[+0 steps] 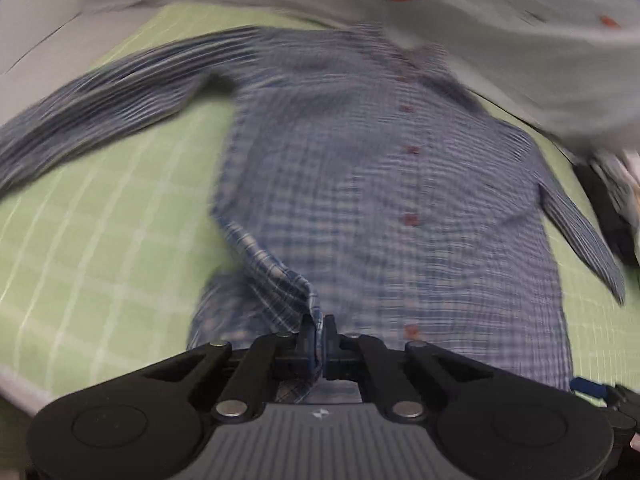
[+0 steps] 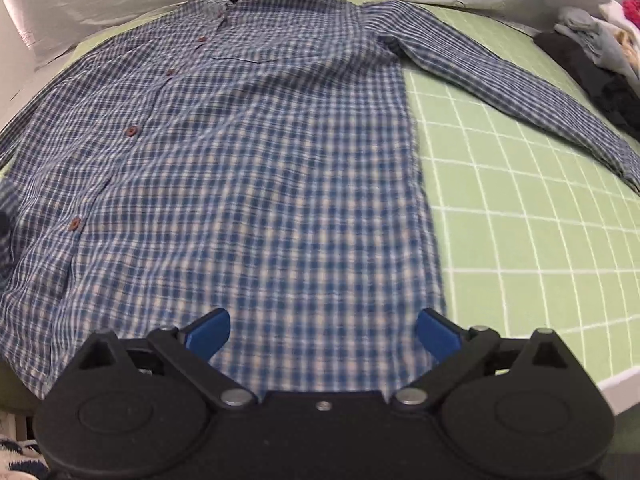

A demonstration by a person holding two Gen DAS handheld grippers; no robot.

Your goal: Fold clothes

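Note:
A blue and white checked shirt [image 2: 248, 152] with brown buttons lies front up on a green grid mat [image 2: 520, 200], both sleeves spread out to the sides. My left gripper [image 1: 319, 336] is shut on the shirt's [image 1: 360, 184] bottom hem, and a lifted flap of cloth runs up from its jaws. The left wrist view is blurred by motion. My right gripper [image 2: 322, 332] stands open just above the hem near the shirt's right side seam, blue pads wide apart, nothing between them.
A pale cloth with orange marks [image 1: 460, 20] hangs across the top of the left wrist view. A pile of dark and coloured clothes [image 2: 600, 56] lies at the mat's far right. White walls [image 2: 80, 4] edge the mat at the back and left.

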